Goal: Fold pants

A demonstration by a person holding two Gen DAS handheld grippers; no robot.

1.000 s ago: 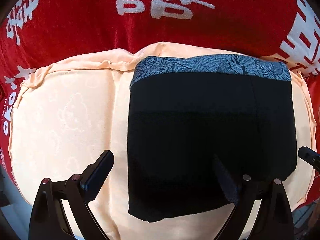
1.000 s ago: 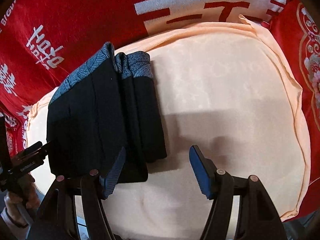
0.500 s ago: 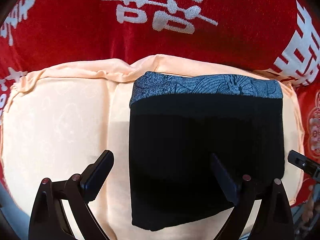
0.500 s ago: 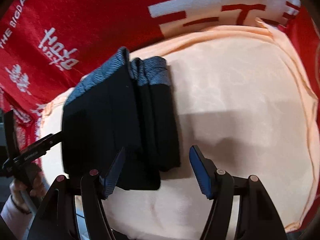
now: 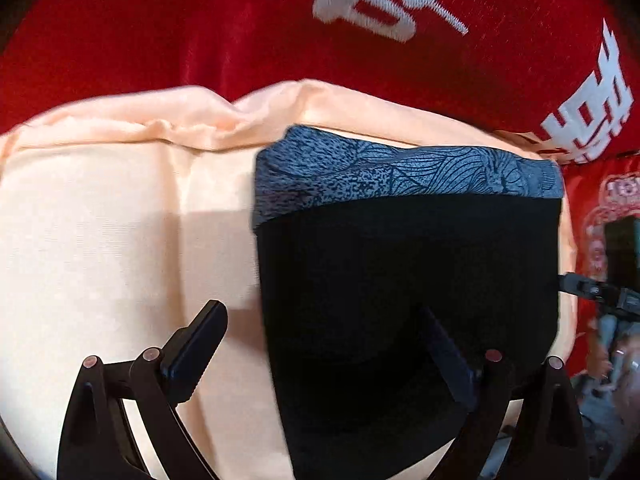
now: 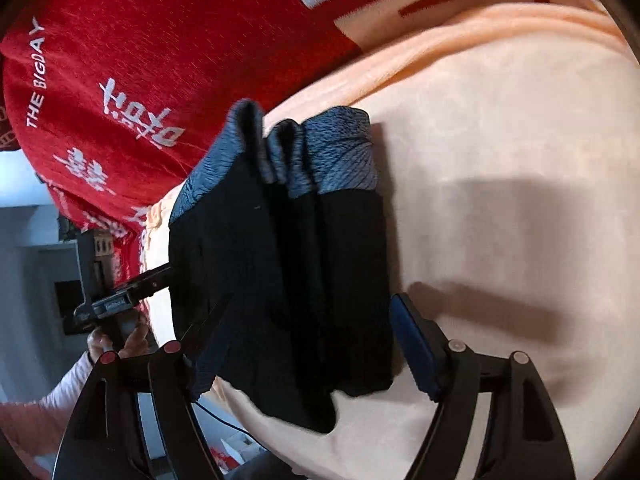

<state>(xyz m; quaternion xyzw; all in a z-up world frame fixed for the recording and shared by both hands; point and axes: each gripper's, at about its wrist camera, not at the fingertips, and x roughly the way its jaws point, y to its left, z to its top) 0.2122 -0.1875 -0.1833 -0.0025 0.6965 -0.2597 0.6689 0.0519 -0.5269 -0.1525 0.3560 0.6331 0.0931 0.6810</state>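
The pants (image 5: 404, 280), black with a blue-grey patterned waistband (image 5: 400, 176), are lying folded into a compact stack on the peach cushion (image 5: 120, 240), which is resting on a red blanket (image 5: 160, 40) with white lettering. In the right wrist view the stack is showing several layered folds, with the waistband edges bunching unevenly at the far end.

The left gripper (image 5: 326, 344) is opening, its jaws spreading wide: one finger is sitting over the bare cushion, the other over the black fabric, straddling the stack's side edge and pressing nothing. The right gripper (image 6: 308, 340) is also opening, its jaws bracketing the near end of the stack without pinching it. The person's hand (image 6: 116, 340) is carrying the left gripper at the far side of the stack.

The step in hand appears to be a two-sided approach for a further fold or a lift. To do it well:

1. Keep both sets of jaws spread until they are bracketing all layers.
2. Bring each lower finger under the bottom layer, not between layers.
3. Close both grippers together, so the stack is not skewing.
4. Watch the loose waistband folds; they are likely to slip apart.
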